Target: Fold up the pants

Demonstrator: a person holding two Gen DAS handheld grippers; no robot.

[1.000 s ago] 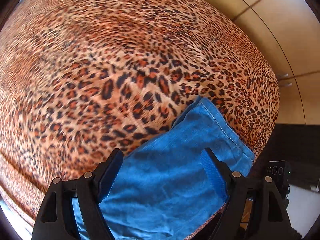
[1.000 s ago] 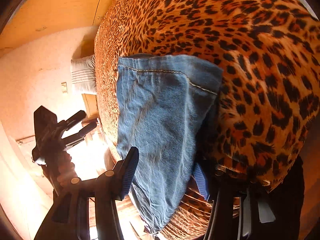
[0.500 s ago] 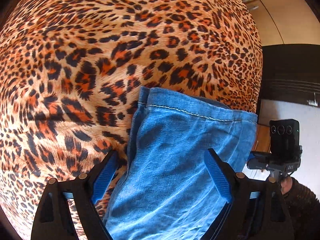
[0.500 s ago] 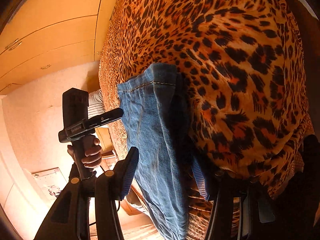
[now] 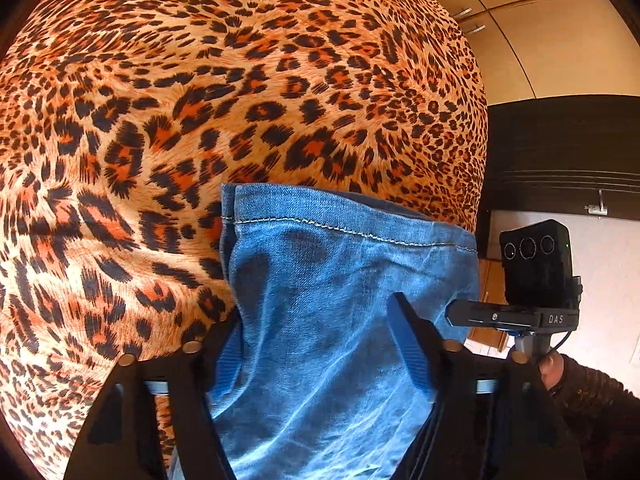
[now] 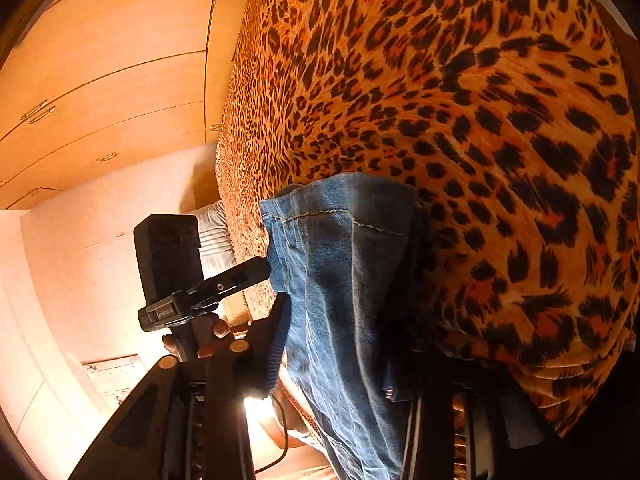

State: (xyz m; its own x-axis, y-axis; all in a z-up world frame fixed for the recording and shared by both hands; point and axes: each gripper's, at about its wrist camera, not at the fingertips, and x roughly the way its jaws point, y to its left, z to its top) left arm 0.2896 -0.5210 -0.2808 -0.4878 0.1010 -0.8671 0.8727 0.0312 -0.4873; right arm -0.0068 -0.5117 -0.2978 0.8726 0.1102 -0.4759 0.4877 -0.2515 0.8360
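I find the jeans [image 5: 340, 320] lying with the leg hem on the leopard-print bed [image 5: 200, 100], both the left gripper [image 5: 316, 344] and right gripper [image 6: 344, 344] with jaws just closing on denim, so folding appears barely begun.

The left hand-held gripper [image 5: 320, 344] has black arms with blue ribbed pads and brass-coloured screws. The right hand-held gripper [image 6: 344, 344] looks the same. Each carries a black camera box on a bracket. One dark knitted sleeve [image 5: 592, 392] shows.
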